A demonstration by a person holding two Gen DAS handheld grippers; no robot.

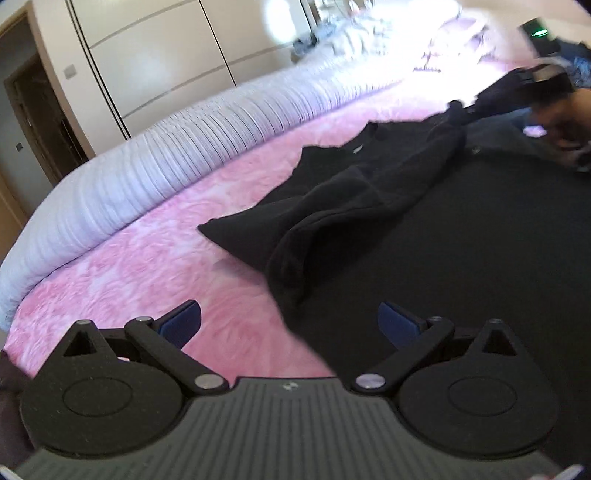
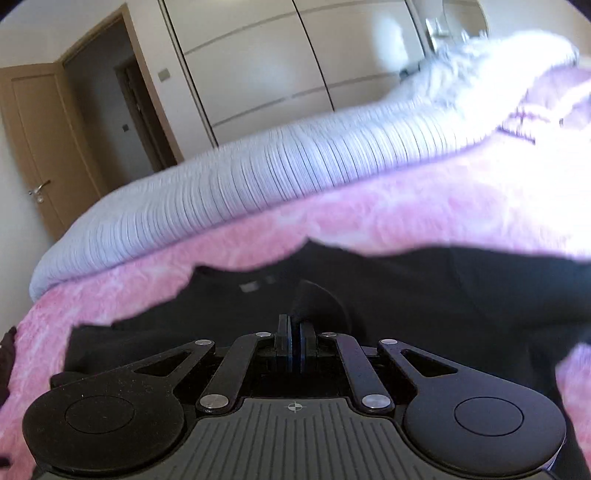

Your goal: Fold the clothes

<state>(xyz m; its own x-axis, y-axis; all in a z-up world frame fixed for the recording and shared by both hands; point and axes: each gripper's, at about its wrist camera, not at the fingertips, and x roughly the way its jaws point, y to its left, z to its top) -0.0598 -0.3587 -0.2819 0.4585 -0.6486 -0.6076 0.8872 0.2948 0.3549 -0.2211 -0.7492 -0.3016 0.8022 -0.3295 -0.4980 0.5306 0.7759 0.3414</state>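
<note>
Black garment [image 1: 369, 192] lies partly bunched on the pink bed cover [image 1: 129, 266], not squared, so folding is unfinished. Right claw [image 2: 295, 332] is clamped on a pinch of it (collar just ahead-left). Left claw [image 1: 290, 325] is spread, empty, fabric edge between its tips.

Pink bed [image 1: 140, 266] w/ black garment [image 1: 369, 192].

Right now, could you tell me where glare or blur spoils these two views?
Left wrist view: window glare washes out the far bedding; the black garment is softly blurred. Right wrist view: motion blur smears the pink blanket, glare at right; the right tool stays sharp.
</note>
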